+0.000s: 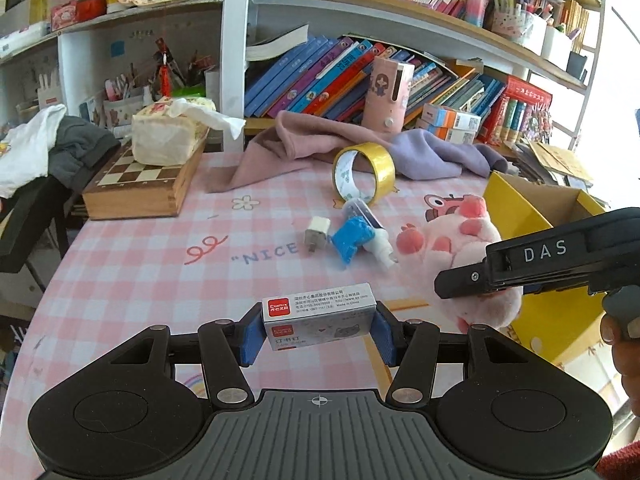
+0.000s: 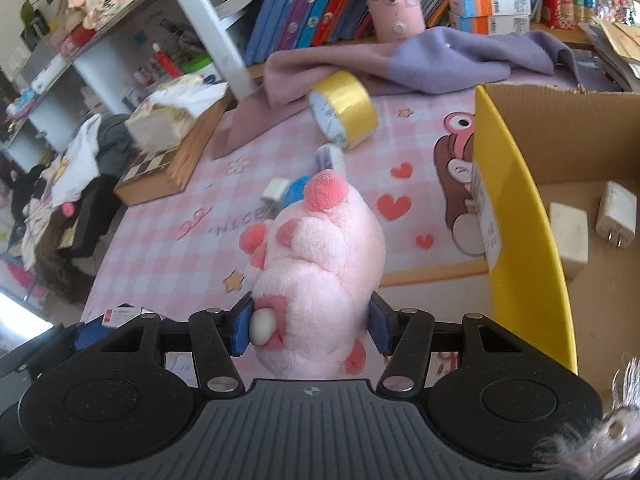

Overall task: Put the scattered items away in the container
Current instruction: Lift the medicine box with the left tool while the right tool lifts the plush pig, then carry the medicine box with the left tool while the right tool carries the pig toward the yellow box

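Gripping one staple box (image 1: 318,316) low in the frame, the left claw (image 1: 318,330) holds it above the table (image 1: 140,264); the right claw (image 2: 308,326) clamps one pink plush toy (image 2: 320,264) left of the cardboard box (image 2: 528,216), where two white chargers (image 2: 616,214) lie.

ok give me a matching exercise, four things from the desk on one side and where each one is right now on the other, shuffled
Things:
1. staple box
2. pink plush toy
3. gold tape roll
4. white charger

Places:
A. inside the cardboard box
B. between the pads of the right gripper
C. on the checked tablecloth, by the purple cloth
D. between the pads of the left gripper

Pairs: 1-D, 2-B, 3-C, 4-A
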Demonstrator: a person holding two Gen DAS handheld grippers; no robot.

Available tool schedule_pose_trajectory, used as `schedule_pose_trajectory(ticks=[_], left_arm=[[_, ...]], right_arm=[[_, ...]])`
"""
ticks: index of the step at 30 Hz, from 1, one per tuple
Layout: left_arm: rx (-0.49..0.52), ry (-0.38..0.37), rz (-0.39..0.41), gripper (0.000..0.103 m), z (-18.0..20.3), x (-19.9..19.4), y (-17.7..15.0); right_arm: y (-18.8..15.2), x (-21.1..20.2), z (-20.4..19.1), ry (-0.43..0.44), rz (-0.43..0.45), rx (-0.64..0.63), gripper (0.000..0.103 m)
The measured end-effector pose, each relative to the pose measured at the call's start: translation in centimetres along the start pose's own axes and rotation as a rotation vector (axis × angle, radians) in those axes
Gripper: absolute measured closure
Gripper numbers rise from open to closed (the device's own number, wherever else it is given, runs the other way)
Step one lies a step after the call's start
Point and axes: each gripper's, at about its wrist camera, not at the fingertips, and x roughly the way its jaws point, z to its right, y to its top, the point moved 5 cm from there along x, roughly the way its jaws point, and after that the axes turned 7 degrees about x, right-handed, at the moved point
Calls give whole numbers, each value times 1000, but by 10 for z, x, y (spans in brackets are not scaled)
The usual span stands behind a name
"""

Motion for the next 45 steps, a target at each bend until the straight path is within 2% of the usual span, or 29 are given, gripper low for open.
schedule_pose_trajectory(ticks=[10, 15, 24, 31, 40, 45], left_arm=[[-41, -9, 30, 50, 2, -48, -11], [-76, -21, 15, 50, 2, -71, -27], [-95, -12, 31, 50, 7, -118, -52], [-75, -37, 54, 50, 19, -155, -70], [-69, -107, 49, 50, 37, -190, -96], [-85, -151, 44, 50, 47, -195, -103]], right_arm=[[-26, -35, -13, 82, -17, -92, 49], [-50, -54, -22, 110, -30, -153, 49], [-90, -83, -32, 145, -40, -166, 49], [-123, -111, -43, 156, -21, -265, 49], [-177, -148, -30, 139, -38, -182, 49], [-191, -167, -23, 114, -27, -166, 49]])
